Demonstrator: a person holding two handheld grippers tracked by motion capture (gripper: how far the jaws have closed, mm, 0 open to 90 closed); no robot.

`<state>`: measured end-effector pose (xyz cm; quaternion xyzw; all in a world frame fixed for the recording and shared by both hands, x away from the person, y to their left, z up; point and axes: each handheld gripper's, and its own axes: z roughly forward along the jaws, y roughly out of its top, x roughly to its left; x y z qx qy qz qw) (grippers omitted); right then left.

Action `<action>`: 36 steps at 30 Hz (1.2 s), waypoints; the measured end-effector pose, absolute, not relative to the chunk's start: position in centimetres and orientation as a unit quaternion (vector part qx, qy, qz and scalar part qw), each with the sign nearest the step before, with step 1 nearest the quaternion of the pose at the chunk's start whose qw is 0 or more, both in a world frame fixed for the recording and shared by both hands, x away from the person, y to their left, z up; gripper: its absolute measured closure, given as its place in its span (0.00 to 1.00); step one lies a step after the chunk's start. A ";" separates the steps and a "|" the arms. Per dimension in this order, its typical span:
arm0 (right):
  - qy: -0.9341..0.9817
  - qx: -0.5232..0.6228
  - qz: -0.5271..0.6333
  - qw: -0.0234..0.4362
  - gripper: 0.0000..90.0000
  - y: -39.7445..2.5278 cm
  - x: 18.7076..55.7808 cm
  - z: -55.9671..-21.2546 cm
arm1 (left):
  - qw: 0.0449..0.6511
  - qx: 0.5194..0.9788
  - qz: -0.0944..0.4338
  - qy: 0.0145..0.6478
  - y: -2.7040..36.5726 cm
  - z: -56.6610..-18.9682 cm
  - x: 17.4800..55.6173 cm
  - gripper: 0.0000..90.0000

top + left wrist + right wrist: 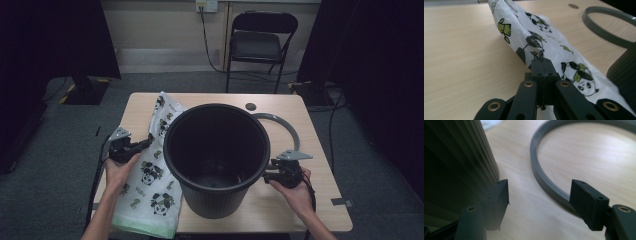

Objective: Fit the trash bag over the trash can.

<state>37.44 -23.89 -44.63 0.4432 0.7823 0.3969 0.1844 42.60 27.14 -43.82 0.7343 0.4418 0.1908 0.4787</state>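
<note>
The wooden surface (320,200) is carrying a big black bin (216,155), which is standing upright in the middle, a bit nearer the front edge. A white plastic bag with panda pictures (150,185) is lying flat along the left side, reaching from the back left part down to the front edge and just past it. A grey ring (289,129) is lying flat behind the bin, toward the right edge, partly hidden by it.

The left gripper (145,144) is sitting over the bag near the left edge. In the left gripper view, its fingers (537,68) are squeezed tight together and are pinching a fold of the bag (549,47), which is rising up like a little tent.

The right gripper (267,176) is waiting just beside the bin's right wall. Its fingers (587,202) are standing wide apart and holding nothing. The ring (541,177) is lying between them on the surface, farther ahead.

The job is looking like putting the bag into the bin. The bag is thin and slippery, so it could be slipping out or tearing if the pull is too hard. The bin could be tipping if the right gripper bumps it.
</note>
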 end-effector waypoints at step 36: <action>0.689 0.396 0.556 0.244 0.40 -25.5 39.8 -30.7 | 0.662 0.674 0.238 0.225 21.6 -29.8 35.3 1.00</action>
